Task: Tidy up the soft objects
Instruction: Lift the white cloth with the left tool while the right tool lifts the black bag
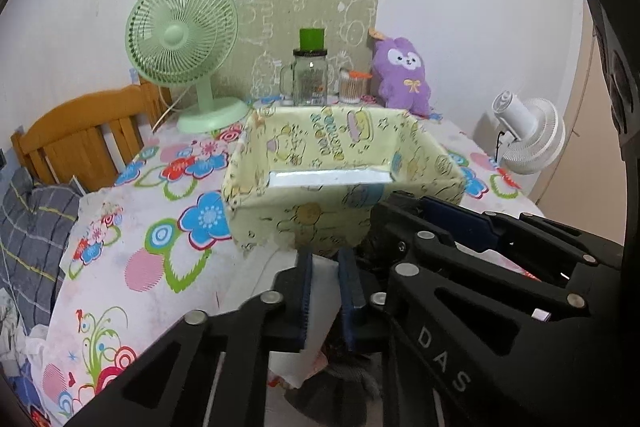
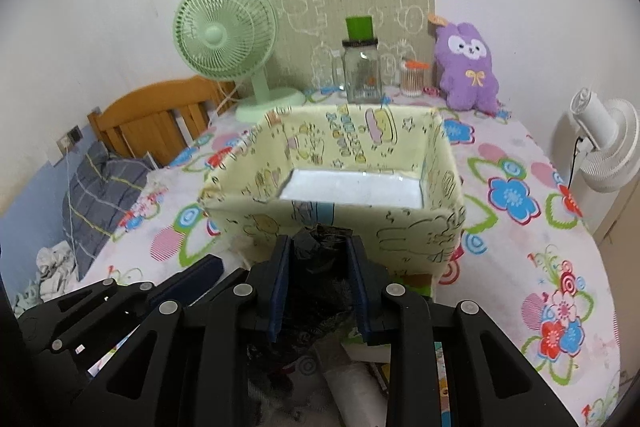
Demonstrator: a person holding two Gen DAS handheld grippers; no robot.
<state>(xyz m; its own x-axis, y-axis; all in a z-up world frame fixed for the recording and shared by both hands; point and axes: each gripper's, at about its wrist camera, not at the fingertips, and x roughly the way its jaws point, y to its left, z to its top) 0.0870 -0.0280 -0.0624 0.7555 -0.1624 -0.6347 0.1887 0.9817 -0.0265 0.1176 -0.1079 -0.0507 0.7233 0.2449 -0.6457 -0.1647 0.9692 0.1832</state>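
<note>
A pale yellow fabric box [image 1: 344, 163] with cartoon prints stands open and empty on the flowered table; it also shows in the right wrist view [image 2: 336, 183]. My right gripper [image 2: 320, 255] is shut on a dark grey soft cloth [image 2: 320, 247] just in front of the box's near wall. My left gripper [image 1: 326, 259] is at the near wall of the box, with a narrow gap between its fingers and nothing clearly held. A purple plush toy [image 1: 404, 75] sits behind the box against the wall, also in the right wrist view [image 2: 468, 67].
A green desk fan [image 1: 188, 47], a glass jar with a green lid [image 1: 311, 71] and a cup of cotton swabs [image 1: 351, 87] stand behind the box. A white fan [image 1: 528, 135] is at the right. A wooden chair [image 1: 80, 139] stands left of the table.
</note>
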